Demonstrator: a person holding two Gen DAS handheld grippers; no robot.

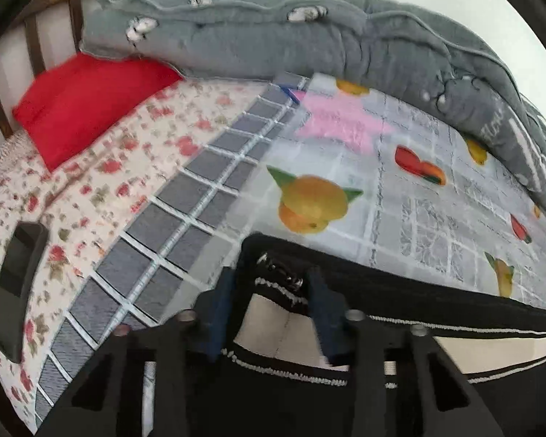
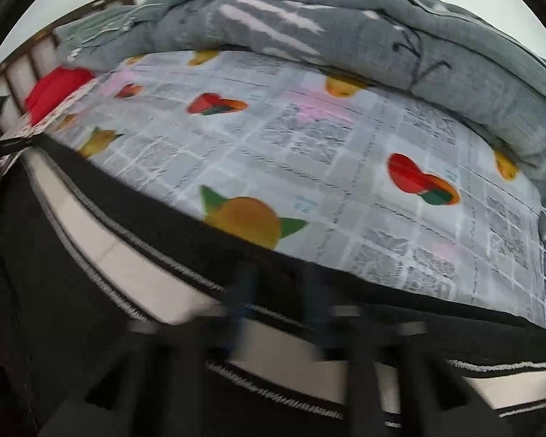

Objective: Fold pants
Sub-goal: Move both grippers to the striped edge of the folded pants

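The black pants have white stitched lines and a pale band. They lie along the near edge of the bed, stretched across the bottom of both views. My left gripper is shut on a bunched end of the pants, and the fabric is pinched between its blue fingers. In the right wrist view the pants run from lower left to lower right. My right gripper is blurred and its fingers sit close together on the black edge of the cloth.
The bed has a fruit-print sheet, a grey checked strip and a floral sheet. A red pillow lies by the wooden headboard. A bunched grey quilt lines the far side. A dark flat object rests on the floral sheet.
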